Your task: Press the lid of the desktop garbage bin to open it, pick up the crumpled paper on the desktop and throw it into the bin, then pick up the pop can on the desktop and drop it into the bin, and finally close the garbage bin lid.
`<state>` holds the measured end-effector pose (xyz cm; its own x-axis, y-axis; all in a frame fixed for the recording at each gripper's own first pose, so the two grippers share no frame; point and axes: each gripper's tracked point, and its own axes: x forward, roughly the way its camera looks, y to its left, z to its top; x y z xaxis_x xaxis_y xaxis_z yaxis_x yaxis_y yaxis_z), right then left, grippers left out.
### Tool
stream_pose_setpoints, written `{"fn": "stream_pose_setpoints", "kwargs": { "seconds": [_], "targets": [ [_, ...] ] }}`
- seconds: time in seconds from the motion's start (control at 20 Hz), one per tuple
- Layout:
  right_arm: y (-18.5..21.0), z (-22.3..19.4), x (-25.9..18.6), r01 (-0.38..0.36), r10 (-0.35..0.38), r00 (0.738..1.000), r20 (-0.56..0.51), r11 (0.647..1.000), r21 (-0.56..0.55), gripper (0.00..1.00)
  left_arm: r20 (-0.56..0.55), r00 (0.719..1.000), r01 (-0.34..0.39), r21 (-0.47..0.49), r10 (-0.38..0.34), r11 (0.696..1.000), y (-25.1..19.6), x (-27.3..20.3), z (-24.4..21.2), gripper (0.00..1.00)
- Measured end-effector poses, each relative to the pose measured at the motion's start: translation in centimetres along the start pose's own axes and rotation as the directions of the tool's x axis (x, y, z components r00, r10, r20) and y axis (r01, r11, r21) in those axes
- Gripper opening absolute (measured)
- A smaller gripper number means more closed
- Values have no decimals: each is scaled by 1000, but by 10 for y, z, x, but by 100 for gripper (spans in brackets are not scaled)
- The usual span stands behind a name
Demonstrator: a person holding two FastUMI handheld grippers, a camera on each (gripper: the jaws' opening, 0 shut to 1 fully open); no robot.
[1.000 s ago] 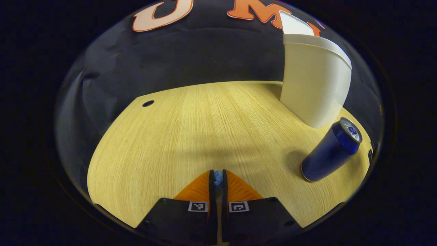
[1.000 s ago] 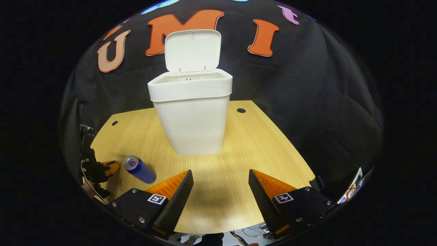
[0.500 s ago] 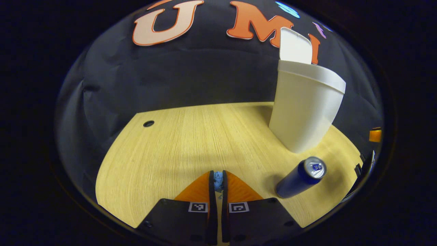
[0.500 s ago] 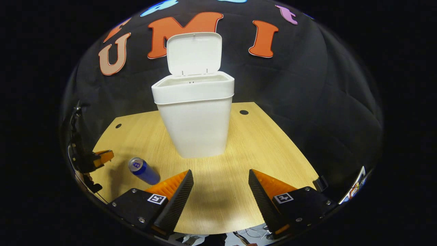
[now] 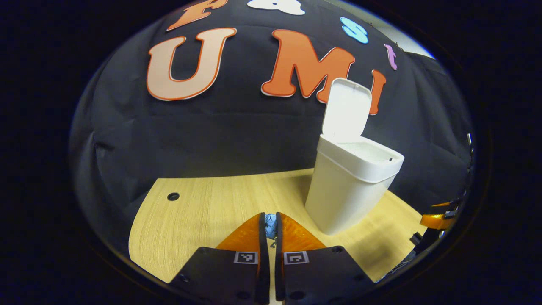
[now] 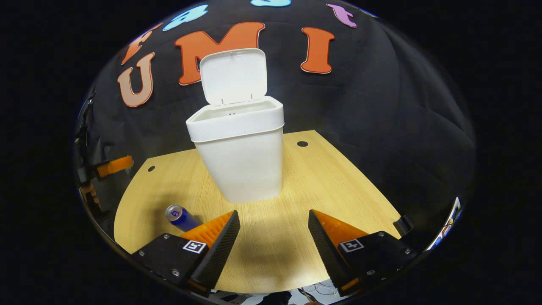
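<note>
I note left gripper (image 5: 267,226) jaws pinching paper (image 5: 270,224); right gripper (image 6: 274,226) jaws spread; bin (image 6: 241,163) lid (image 6: 233,75) up; can (image 6: 180,215) on bench (image 6: 338,186).

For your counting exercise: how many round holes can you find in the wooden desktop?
2. One hole lies at the desktop's far edge, right of the white bin; the other hole lies at the far edge left of the bin. Others may be hidden behind the bin.
</note>
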<state>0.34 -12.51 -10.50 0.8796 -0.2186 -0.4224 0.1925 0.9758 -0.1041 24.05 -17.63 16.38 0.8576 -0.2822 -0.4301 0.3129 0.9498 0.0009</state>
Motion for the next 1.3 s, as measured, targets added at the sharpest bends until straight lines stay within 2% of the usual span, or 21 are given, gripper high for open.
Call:
{"fn": "stream_pose_setpoints", "kwargs": {
  "seconds": [0.05, 0.1, 0.2, 0.45, 0.7, 0.9, 1.3],
  "targets": [
    [-2, 2, 0, 1, -1, 1000, 7, 1000, 5, 98, 16, 1000, 10, 12, -11, 1000, 12, 42, 77, 8],
    [-4, 4, -1, 1, -2, 1000, 12, 1000, 9, 98, 30, 999, 22, 21, -23, 1000, 2, 33, 110, 8],
    [-12, 5, -3, 11, -11, 1000, 20, 1000, 19, 98, 56, 997, 53, 34, -55, 998, -11, 40, 142, 8],
    [-38, 7, -7, 44, -46, 998, 30, 996, 76, 98, 91, 986, 131, 73, -137, 989, -61, 59, 177, 8],
    [-57, 0, -11, 72, -75, 997, 23, 991, 115, 98, 86, 971, 210, 119, -221, 970, -115, 83, 192, 8],
    [-78, -4, -15, 113, -116, 993, 16, 983, 143, 98, 83, 956, 272, 119, -283, 955, -156, 100, 201, 8],
    [-110, -14, -23, 171, -171, 985, -15, 967, 191, 98, 62, 958, 267, 164, -280, 950, -185, 137, 200, 11]
  ]
}}
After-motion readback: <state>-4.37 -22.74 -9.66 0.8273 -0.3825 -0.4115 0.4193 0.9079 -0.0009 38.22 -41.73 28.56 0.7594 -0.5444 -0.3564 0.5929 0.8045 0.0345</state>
